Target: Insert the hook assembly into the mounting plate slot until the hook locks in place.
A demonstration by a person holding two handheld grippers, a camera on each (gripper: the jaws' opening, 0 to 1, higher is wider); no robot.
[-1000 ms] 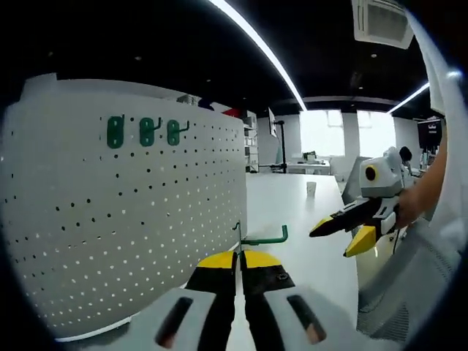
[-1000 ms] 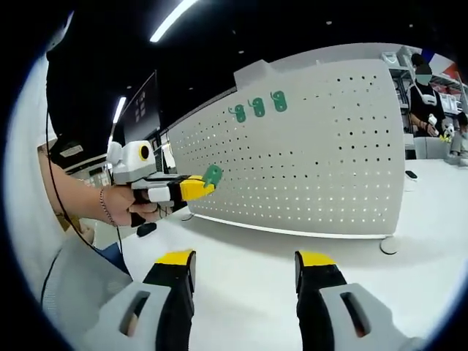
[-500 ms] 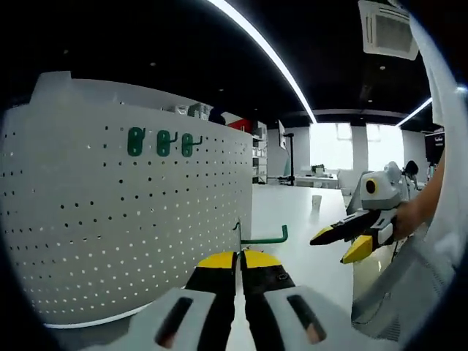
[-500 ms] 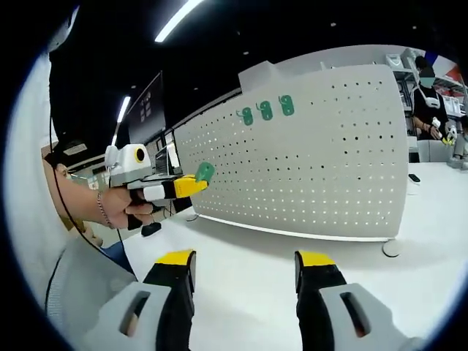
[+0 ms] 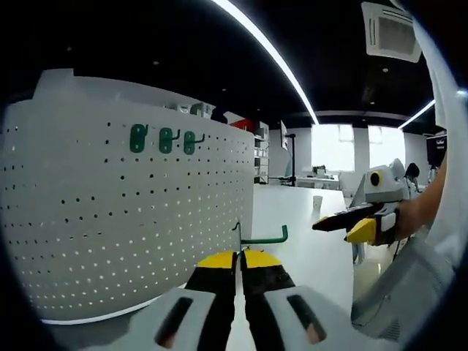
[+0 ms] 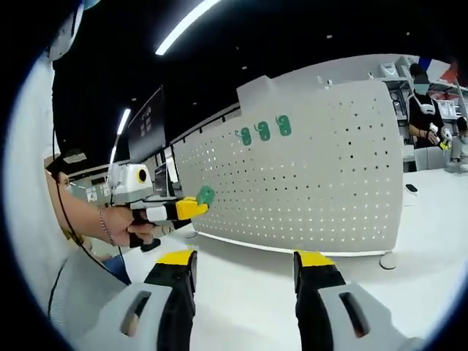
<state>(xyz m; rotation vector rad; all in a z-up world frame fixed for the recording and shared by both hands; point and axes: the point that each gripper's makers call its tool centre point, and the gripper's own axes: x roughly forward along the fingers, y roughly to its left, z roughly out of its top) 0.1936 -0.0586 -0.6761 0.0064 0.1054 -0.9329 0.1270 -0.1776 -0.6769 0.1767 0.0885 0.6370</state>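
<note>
In the left gripper view, the left gripper (image 5: pixel 238 265) is rising from the bottom centre with its jaws pressed together on the green hook assembly (image 5: pixel 262 238), whose wire arm is pointing toward the right of the frame just above the yellow tips. The pinch looks thin, so the hook could be twisting or slipping once it meets resistance.

In the right gripper view, the right gripper (image 6: pixel 245 272) is sitting at the bottom edge with its jaws wide apart, holding nothing.

Farther off, the white mounting plate (image 5: pixel 139 227) is filling the left half, still well apart from the carried hook. Three green hooks (image 5: pixel 162 139) are already hanging in its upper left, and aiming at the wrong hole, or arriving tilted, could be leaving the hook unlocked.
</note>
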